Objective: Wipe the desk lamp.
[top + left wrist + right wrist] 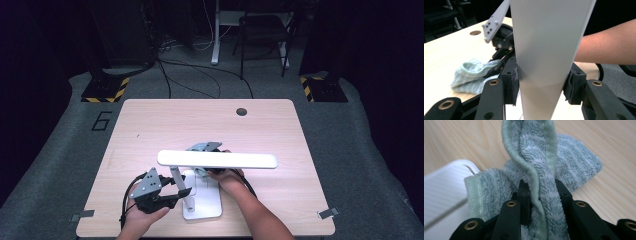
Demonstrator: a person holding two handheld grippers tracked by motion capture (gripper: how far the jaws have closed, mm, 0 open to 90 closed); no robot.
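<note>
Clamping the lamp's upright arm [541, 62] between its two black pads, our left gripper [541, 82] is holding at a middling width, the flat white-grey bar filling the gap from pad to pad. In the high view we are seeing this gripper [167, 192] at about 7 o'clock from the middle of the surface [150, 120], with the hand coming up from the near edge just beside the lamp's base [202, 200].

Our right gripper [541, 195] is pinching a towel [534, 170] tightly, its jaws drawn nearly together with a fold of the cloth bunched upright between them. In the high view it [207, 170] is sitting behind the lamp's long head [217, 159], close to the centre of the surface.

We are looking at a pale blue-green terry towel with a thick stitched hem, crumpled and folded on itself, its loose part lying on the wood at 1 o'clock from the jaws and just beside the ribbed white base [441, 192]. From the left gripper view the towel [471, 75] is resting on the surface at 9 o'clock of the arm.

The lamp is standing upright, white, with its head lying level across the top.
</note>
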